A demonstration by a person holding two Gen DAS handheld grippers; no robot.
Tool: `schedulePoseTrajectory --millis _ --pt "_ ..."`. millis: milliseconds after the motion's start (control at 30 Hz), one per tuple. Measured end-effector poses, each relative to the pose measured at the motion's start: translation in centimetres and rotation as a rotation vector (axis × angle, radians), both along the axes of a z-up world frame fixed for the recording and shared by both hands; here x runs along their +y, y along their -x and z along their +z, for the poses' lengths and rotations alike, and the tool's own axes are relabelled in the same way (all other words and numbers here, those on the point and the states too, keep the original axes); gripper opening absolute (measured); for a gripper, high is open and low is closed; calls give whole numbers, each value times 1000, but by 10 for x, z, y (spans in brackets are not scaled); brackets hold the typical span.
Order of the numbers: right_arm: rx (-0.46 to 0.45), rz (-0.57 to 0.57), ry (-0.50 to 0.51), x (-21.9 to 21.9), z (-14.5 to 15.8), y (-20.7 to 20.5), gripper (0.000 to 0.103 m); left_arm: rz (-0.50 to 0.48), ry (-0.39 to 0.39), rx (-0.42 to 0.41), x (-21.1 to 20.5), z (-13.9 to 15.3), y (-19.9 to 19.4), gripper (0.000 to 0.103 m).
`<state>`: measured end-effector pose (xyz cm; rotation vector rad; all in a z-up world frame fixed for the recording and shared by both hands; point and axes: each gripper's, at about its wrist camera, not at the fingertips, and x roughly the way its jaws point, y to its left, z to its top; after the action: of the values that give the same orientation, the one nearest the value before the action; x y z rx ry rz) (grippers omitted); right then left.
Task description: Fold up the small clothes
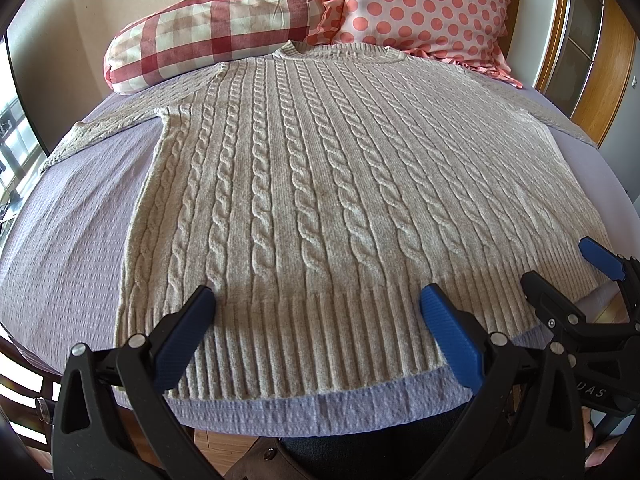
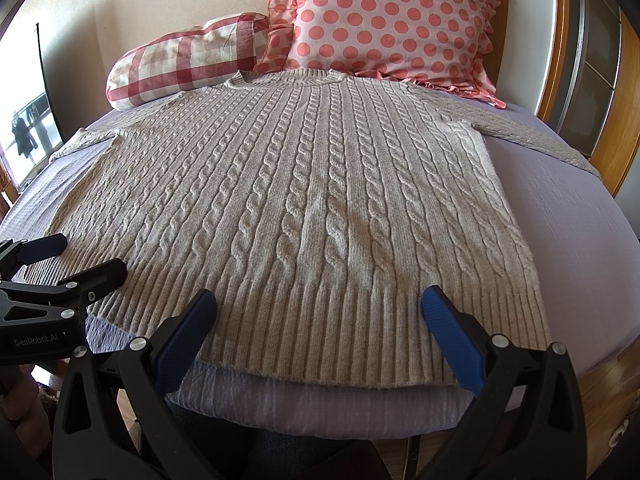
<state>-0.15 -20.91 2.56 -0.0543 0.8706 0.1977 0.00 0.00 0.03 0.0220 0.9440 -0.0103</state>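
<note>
A beige cable-knit sweater point(image 1: 320, 168) lies flat and spread out on the lilac bedspread point(image 1: 72, 248), neck at the far end, ribbed hem toward me, sleeves stretched out to both sides. It also shows in the right wrist view point(image 2: 312, 200). My left gripper point(image 1: 316, 300) is open and empty, hovering over the hem's left half. My right gripper point(image 2: 320, 300) is open and empty, over the hem's right half. The right gripper also shows in the left wrist view point(image 1: 560, 264), and the left gripper in the right wrist view point(image 2: 88, 256).
A red checked bolster point(image 1: 208, 36) and a pink polka-dot pillow point(image 1: 424, 8) lie against the wall behind the sweater's neck. A wooden frame point(image 1: 592, 60) stands at the right. The bed's near edge point(image 1: 320, 412) runs just below the hem.
</note>
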Motion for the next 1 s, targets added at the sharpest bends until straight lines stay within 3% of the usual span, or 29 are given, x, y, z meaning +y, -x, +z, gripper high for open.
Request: schedulePoseTrajectory --millis 867,1000 --pt "-1 -1 0 2 -2 0 102 0 0 -3 0 0 0 101" --pt "-57 41 -20 1 -7 0 102 0 -2 -7 0 0 1 101"
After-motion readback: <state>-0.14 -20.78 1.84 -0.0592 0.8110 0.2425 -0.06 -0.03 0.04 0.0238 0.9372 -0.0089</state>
